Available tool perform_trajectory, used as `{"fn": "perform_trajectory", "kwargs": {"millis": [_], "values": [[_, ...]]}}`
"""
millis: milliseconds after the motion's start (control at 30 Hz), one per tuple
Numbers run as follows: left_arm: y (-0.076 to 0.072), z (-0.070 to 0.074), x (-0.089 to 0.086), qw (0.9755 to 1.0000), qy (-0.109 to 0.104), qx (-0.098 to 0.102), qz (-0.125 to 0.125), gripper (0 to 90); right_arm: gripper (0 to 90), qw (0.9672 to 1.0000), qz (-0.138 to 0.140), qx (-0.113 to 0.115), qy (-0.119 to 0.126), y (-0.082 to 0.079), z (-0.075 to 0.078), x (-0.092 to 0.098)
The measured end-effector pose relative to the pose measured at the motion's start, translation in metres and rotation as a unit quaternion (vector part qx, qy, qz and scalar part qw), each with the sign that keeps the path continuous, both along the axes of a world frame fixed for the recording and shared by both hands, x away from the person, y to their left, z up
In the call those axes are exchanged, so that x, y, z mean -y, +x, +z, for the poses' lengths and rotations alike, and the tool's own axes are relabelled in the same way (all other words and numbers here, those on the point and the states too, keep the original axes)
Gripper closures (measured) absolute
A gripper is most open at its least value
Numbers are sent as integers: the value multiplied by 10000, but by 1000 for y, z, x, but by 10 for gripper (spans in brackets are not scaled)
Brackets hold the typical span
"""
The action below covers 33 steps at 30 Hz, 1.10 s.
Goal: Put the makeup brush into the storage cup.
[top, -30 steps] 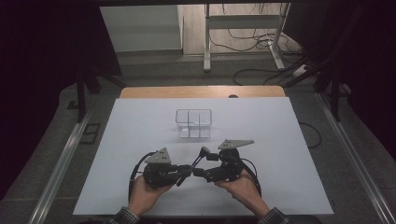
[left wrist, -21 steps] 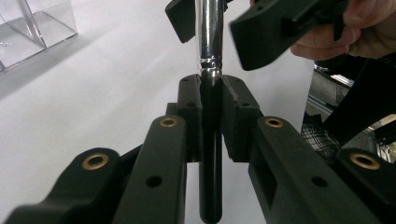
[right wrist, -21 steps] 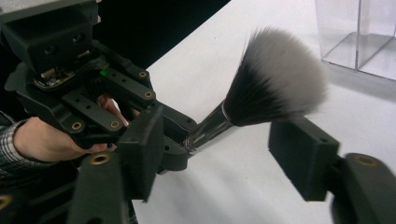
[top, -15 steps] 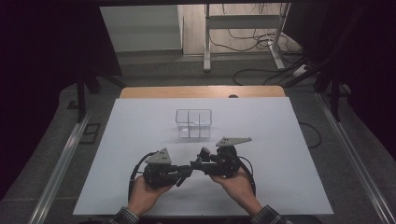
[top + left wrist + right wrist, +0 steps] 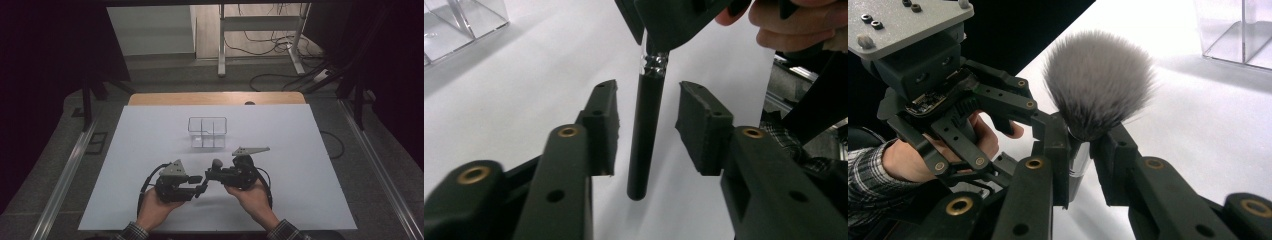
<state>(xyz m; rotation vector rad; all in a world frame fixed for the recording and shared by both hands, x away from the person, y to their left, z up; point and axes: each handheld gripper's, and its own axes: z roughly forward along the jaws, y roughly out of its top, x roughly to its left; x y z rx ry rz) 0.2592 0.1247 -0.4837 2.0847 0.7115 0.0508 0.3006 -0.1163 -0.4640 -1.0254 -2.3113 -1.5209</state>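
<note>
A make-up brush with a fluffy grey head (image 5: 1098,82), a silver collar and a black handle (image 5: 645,135) hangs between the two grippers near the table's front edge. My right gripper (image 5: 1080,132) has just been closing and is shut on the brush at its collar, under the bristles. My left gripper (image 5: 647,90) has just been opening. Its pads (image 5: 604,125) stand a little apart from the handle on both sides, and the handle still passes between them. In the high view the left gripper (image 5: 199,184) and right gripper (image 5: 212,174) meet tip to tip, with the brush head (image 5: 217,163) poking up.
A clear plastic organiser box (image 5: 207,132) with several compartments stands on the white table top (image 5: 300,165) just beyond the grippers. Its corner also appears in the left gripper view (image 5: 459,20) and the right gripper view (image 5: 1238,35). Beyond the far table edge lie cables and a desk frame.
The right gripper's jaws have closed onto the brush and its body has tilted slightly toward the left gripper. The left gripper's jaws have come off the handle. Both hands stay in place.
</note>
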Motion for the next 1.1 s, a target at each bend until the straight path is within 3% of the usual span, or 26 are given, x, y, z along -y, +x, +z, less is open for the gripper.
{"fn": "perform_trajectory", "kwargs": {"millis": [367,667,1100], "values": [[1,-4,-3,9996,232,138,8,312,771,9993,109,260,-237,0,-1,0],[2,-7,-2,9994,325,-14,82,173,770,9984,169,393,-369,-2,-3,0],[2,-9,-8,9989,407,-182,150,93,769,9967,132,620,-509,-4,-1,10]]}}
